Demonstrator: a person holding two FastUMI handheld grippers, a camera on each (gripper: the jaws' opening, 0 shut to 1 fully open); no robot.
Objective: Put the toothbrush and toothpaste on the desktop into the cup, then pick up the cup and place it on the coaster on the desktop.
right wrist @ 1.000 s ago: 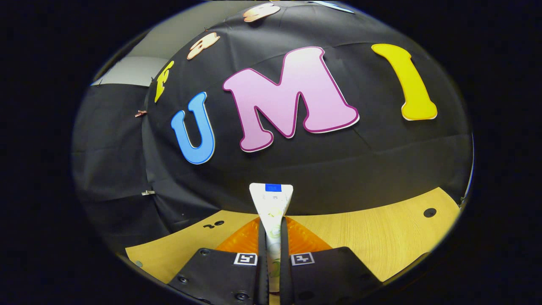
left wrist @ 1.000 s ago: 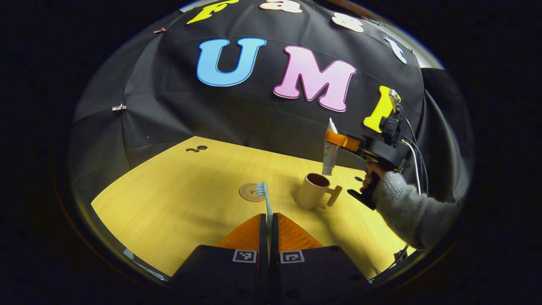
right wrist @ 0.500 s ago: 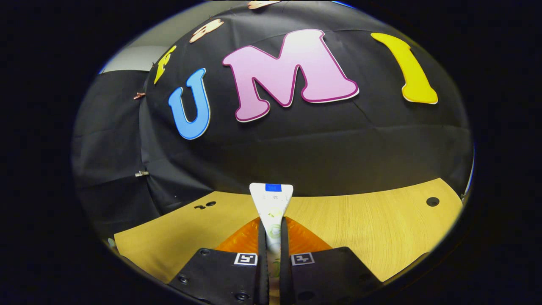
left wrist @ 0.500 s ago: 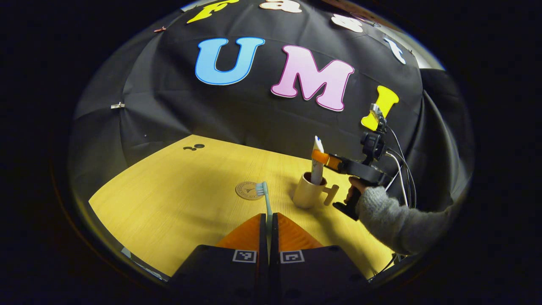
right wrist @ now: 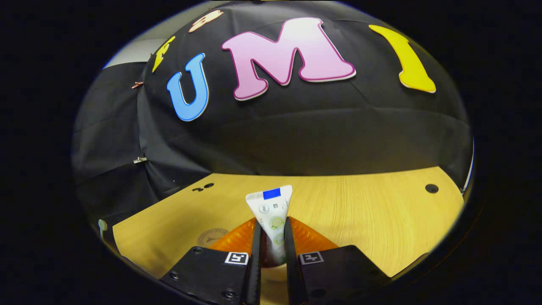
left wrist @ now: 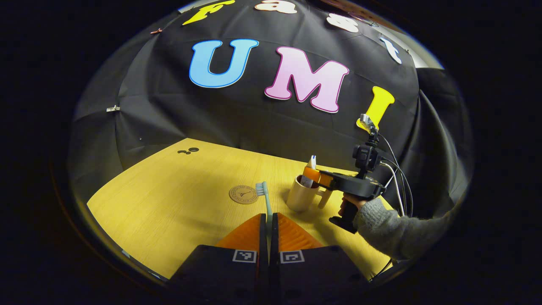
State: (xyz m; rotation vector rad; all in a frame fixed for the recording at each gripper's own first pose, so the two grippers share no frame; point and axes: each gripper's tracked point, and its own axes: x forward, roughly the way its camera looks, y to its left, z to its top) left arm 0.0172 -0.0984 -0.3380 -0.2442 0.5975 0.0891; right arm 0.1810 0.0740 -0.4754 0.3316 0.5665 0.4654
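The right tongs have lowered the toothpaste into the cup and begun parting.

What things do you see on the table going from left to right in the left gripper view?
Coaster → toothbrush → cup with the toothpaste in it → the right tool and the hand holding it.

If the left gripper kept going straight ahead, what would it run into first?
Probably the bare wooden desktop, between the round brown coaster and the beige cup; the held teal toothbrush would touch first. Depth is uncertain.
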